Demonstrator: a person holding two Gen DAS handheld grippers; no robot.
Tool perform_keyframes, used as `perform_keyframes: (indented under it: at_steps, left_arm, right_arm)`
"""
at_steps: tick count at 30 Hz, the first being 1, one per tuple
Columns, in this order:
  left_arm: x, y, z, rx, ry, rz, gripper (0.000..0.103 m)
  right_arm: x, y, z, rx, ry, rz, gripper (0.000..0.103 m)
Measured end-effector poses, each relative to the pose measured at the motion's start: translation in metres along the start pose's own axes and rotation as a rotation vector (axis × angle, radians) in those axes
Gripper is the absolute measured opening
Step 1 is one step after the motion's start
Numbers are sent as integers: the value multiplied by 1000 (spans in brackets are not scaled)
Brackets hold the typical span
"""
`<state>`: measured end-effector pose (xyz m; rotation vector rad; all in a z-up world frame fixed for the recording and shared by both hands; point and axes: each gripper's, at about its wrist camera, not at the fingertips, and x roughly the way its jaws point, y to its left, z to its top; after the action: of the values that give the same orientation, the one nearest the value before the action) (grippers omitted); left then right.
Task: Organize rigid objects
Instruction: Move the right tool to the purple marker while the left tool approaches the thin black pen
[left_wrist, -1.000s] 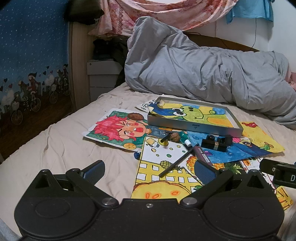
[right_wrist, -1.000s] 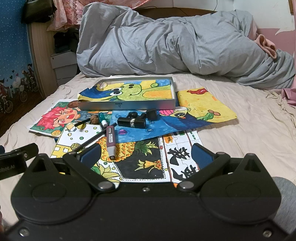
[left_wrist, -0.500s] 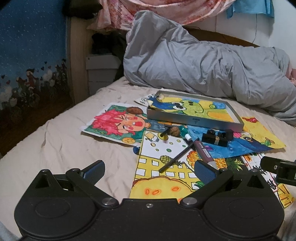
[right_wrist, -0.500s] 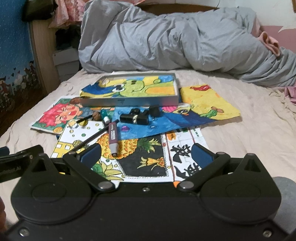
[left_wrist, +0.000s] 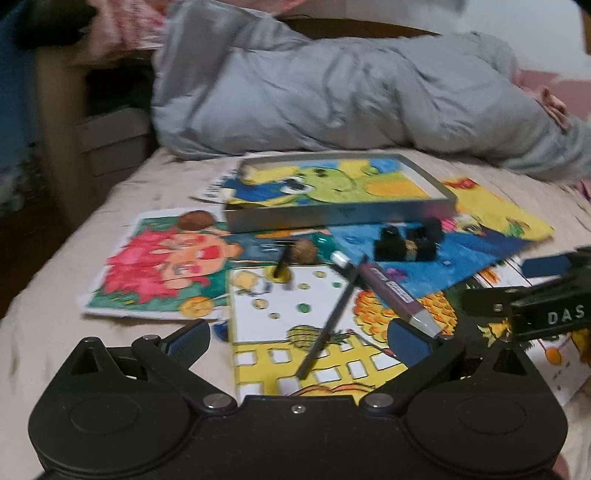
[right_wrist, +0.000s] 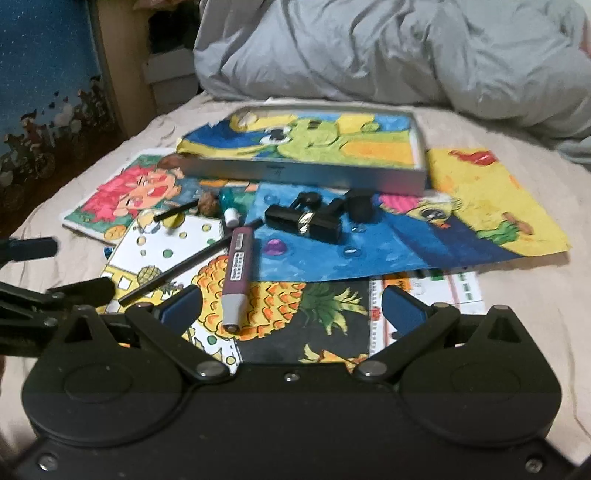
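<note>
Jaws, left: both of my left gripper (left_wrist: 297, 338) fingers stand wide apart with nothing between them, hovering over the near edge of the drawings.
Jaws, right: my right gripper (right_wrist: 291, 306) is spread just as wide and empty — its blue pads (right_wrist: 183, 304) frame the pineapple drawing (right_wrist: 280, 306).
Purple marker: the purple marker (right_wrist: 238, 275) lies on the pineapple drawing, grey end nearest me, just inside my right gripper's left finger but not touching it that I can tell.
Black pencil: the black pencil (left_wrist: 328, 325) lies slantwise just left of the marker, its far tip beside the marker's far end.
Black pieces: a cluster of black pieces (right_wrist: 308, 218) sits on the blue drawing (right_wrist: 369, 247), farther off, near the tray's front wall.
Small things: a walnut (right_wrist: 208, 204), a teal piece (right_wrist: 231, 197) and a white cap (right_wrist: 231, 217) lie close together, left of the black pieces.
Tray: the grey tray (right_wrist: 306, 173) sits at the far side of the papers, a green-and-yellow drawing lying inside it.
Bed: everything rests on the bed (right_wrist: 524, 288) — a grey duvet (right_wrist: 388, 48) is heaped beyond the tray.
Focus: both views are somewhat blurred.
</note>
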<state>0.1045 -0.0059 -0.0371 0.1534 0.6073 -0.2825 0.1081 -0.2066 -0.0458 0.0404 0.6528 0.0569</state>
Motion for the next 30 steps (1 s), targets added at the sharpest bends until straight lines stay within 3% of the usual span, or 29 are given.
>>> perform_keyframes:
  at_steps: [6,10,18,20,25,29,30]
  left_arm:
    - [30,0,4,76,3,-90,99]
    - [46,10,8,55,34,-182,95]
    - [63,23,6,28,65,-218,77]
    - [67,23,6,22,76,-230,71]
    - [76,19,4,52,113,-233,44]
    - [81,20,6,37,124,-252,31]
    - [81,20,7,35,126,-257,28]
  right_arm:
    - [29,8,8,-86,39,6,102]
    - [45,9,16,-124,53,15,102]
    - [57,9,22,-205,56,51,102]
    - [61,12,23,-218,61,70,98]
    - [72,19,24,-246,80,114,72]
    - [79,24,25,-256,98,148,62]
    - [80,26,24,-259,103,153,54]
